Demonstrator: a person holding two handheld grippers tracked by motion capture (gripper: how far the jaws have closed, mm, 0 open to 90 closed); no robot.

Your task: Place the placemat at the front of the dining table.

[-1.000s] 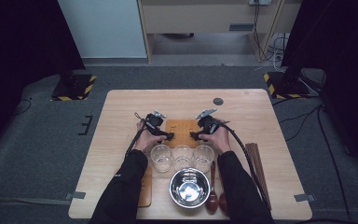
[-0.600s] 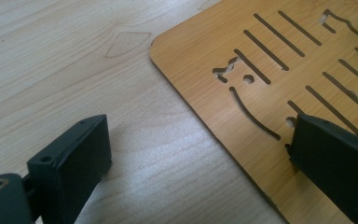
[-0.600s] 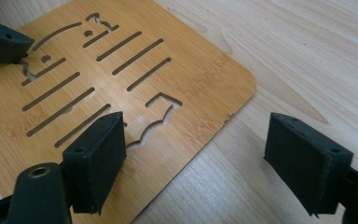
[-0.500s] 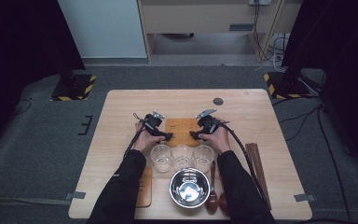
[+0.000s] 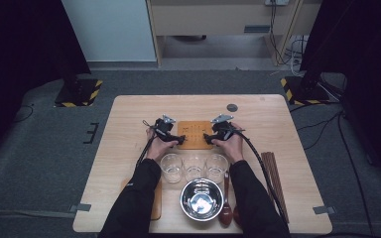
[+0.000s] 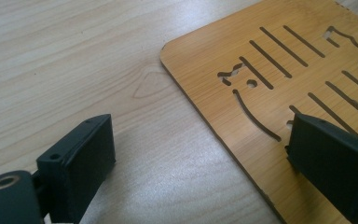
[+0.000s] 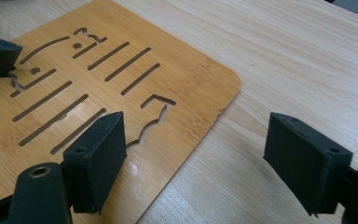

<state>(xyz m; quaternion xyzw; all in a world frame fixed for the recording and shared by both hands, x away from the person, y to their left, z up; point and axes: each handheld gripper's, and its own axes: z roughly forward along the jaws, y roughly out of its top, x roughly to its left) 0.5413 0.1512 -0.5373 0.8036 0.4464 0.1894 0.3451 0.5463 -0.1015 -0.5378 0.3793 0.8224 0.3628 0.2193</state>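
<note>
Tools straddle the slotted board (image 5: pixel 194 134) on the bench (image 5: pixel 129 114). Left tool (image 6: pixel 200 154) spans its edge, jaws apart. Right tool (image 7: pixel 193 161) likewise gapes across the opposite edge, gripping nothing.

- High view: the wooden table (image 5: pixel 129 148) is evenly lit from above, while the floor's corners and both side edges sink into near black.
- Soft white glare sits on the steel bowl (image 5: pixel 201 200).
- Left gripper view: sharp, warm light, a pale sheen across the slotted board (image 6: pixel 279 79); the near jaws are slightly soft.
- Right gripper view: crisp wood grain, faint soft shadows beneath the jaws.
</note>
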